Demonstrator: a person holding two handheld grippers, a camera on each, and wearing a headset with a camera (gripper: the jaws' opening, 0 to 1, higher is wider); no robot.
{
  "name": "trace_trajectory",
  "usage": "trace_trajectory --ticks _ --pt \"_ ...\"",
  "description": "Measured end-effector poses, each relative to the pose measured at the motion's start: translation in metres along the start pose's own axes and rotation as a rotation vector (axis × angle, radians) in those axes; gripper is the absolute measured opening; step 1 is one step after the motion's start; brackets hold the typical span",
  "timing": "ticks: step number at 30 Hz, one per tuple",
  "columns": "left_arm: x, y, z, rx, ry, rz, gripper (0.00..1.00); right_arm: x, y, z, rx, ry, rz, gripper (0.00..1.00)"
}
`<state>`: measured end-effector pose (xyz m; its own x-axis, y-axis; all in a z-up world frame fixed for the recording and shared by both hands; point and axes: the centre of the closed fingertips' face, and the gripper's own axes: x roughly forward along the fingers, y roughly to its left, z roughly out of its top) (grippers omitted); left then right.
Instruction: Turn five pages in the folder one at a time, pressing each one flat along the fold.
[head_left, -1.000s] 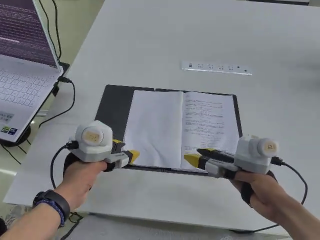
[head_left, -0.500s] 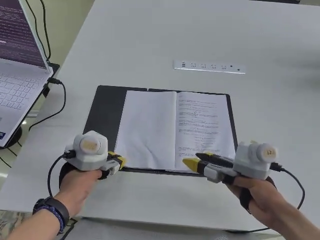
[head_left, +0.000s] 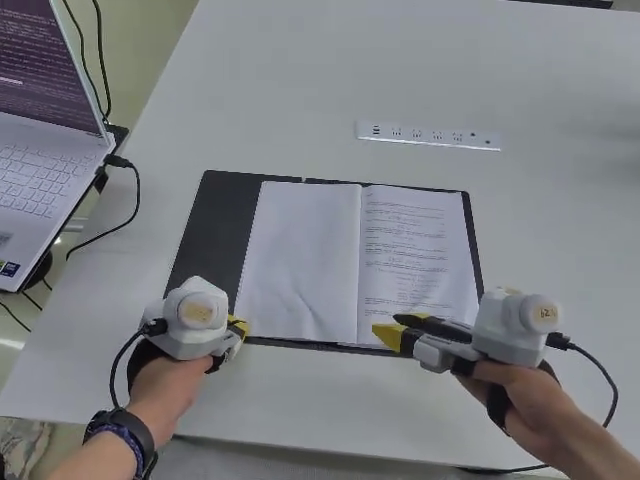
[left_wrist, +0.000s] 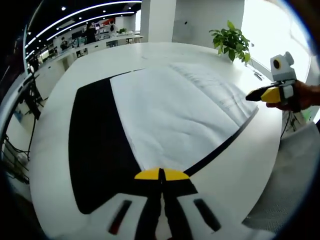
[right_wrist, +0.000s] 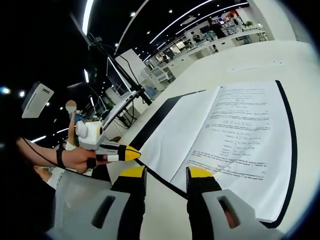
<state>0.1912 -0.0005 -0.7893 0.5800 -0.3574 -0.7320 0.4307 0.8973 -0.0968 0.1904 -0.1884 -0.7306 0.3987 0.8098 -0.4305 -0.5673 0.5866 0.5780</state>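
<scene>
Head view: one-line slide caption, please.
Folder open on white table: left tongs shut at its near edge, right tongs open at the near edge of the printed page.

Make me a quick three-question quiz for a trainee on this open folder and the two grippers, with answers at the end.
1. True or false: the left gripper has its jaws shut.
2. Multiple choice: in the head view, which side of the open folder carries printed text? A) the left side B) the right side C) both sides
3. Fill in: the right gripper has its jaws ___.

Key:
1. True, the yellow tips meet.
2. B, the printed page lies on the right.
3. Open, with a clear gap between the tips.
</scene>
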Motion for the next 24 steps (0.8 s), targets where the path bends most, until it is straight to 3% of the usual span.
trace_trajectory --ticks 5,12,19,24 --pt "0.001 0.001 0.0 0.007 -0.003 0.004 0.0 0.009 -0.002 0.001 -0.01 0.013 0.007 0.28" --pt "0.003 0.002 -0.001 -0.031 -0.016 0.004 0.0 0.024 -0.008 0.012 -0.003 0.012 0.018 0.24" --pt "0.003 0.002 -0.002 -0.022 -0.029 0.026 0.0 0.044 -0.023 0.028 0.05 0.003 0.003 0.14" --pt "0.004 0.002 -0.001 -0.026 -0.027 0.023 0.0 0.054 -0.036 0.034 0.098 -0.031 -0.012 0.09"
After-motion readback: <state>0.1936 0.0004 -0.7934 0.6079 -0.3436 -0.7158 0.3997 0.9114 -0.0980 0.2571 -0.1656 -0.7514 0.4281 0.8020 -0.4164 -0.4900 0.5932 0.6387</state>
